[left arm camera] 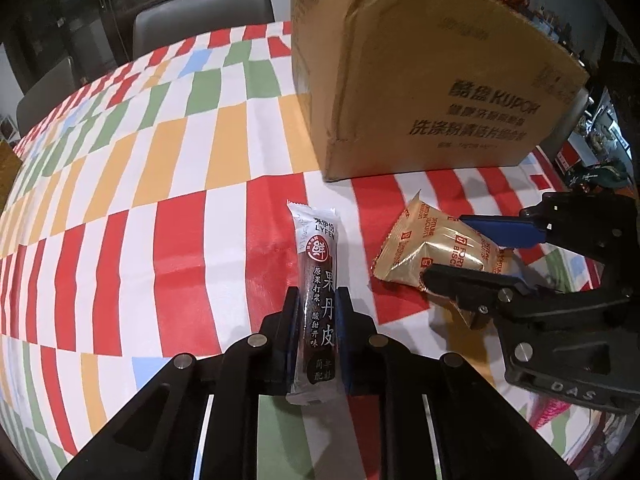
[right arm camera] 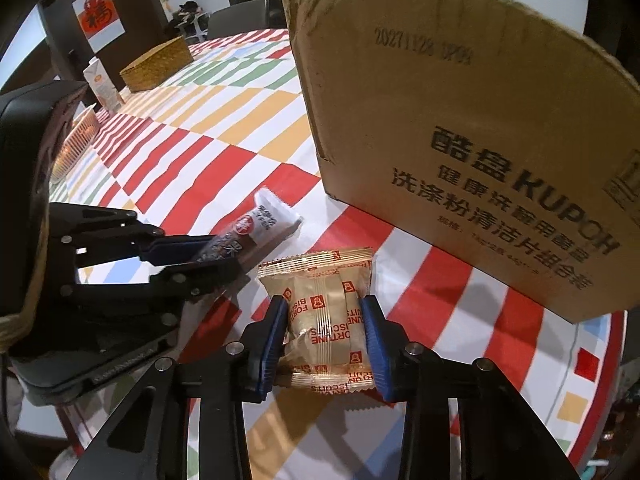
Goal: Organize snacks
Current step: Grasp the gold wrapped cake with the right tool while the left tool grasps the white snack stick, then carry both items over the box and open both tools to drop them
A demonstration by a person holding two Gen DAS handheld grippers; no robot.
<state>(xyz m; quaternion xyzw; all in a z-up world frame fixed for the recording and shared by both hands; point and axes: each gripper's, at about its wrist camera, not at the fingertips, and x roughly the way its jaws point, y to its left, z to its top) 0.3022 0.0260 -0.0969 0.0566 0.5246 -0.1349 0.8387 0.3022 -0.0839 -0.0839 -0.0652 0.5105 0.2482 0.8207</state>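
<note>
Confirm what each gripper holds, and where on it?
Left gripper is shut on the fruit leather bar, across its lower half. Right gripper clamps the gold Fortune Biscuits packet by its two sides, mid-length.

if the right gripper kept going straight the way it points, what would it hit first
Likely the tablecloth under it: the right gripper, jaws on the gold biscuit packet, points steeply down. The cardboard box stands just beyond; depth is unclear.

Two close wrist fisheyes angled down, side by side, sharing cardboard box (left arm camera: 420,80), tablecloth (right arm camera: 224,136)
</note>
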